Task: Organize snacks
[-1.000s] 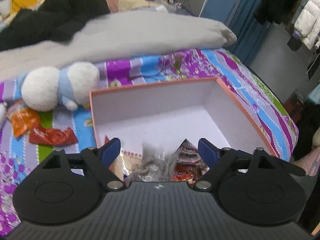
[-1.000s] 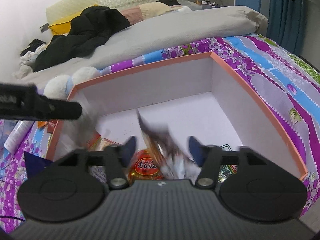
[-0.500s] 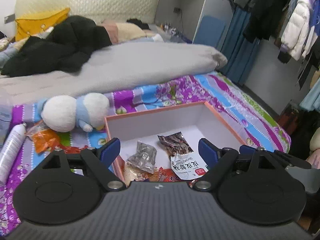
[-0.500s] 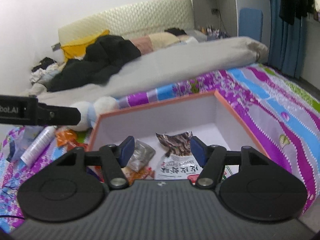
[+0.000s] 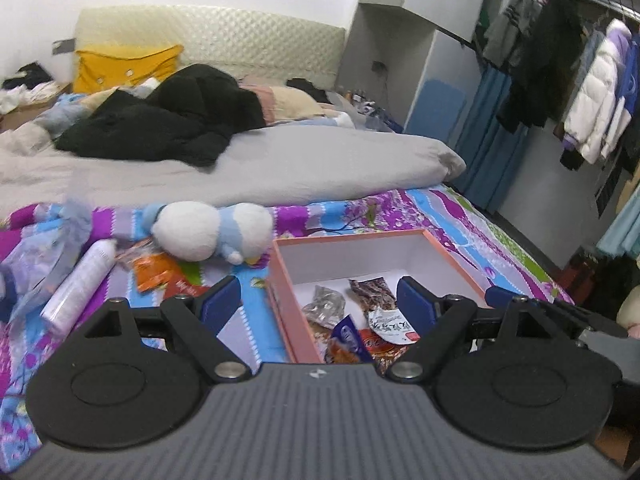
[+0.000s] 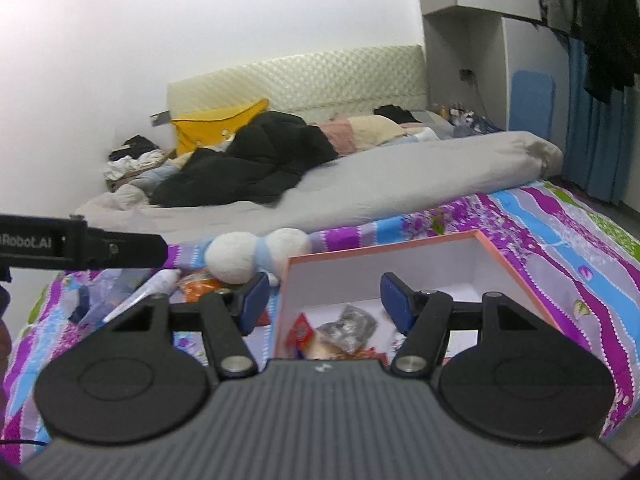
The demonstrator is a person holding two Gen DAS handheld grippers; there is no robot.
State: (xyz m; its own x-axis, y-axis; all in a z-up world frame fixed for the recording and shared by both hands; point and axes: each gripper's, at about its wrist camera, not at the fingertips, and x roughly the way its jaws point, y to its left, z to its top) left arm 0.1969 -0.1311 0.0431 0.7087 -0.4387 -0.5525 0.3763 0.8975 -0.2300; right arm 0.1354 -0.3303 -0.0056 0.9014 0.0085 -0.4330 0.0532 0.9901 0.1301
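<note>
left wrist: left gripper [image 5: 318, 304] hovering wide open, gripping nothing, above box [image 5: 294, 316] on bed [image 5: 472, 224], snack packets [image 5: 380, 320] lying inside, others [image 5: 154, 274] lying beside plush toy [image 5: 212, 230] | right wrist: right gripper [image 6: 320, 302] hanging partly open, empty, over box [image 6: 516, 276] holding packets [image 6: 348, 326]

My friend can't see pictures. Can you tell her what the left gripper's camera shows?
The left gripper, open and empty, hangs above a bright flowery bedspread. An open pink box below holds several snack packets. Left of the box lie orange packets, a white bottle and a white-and-blue plush toy.
</note>
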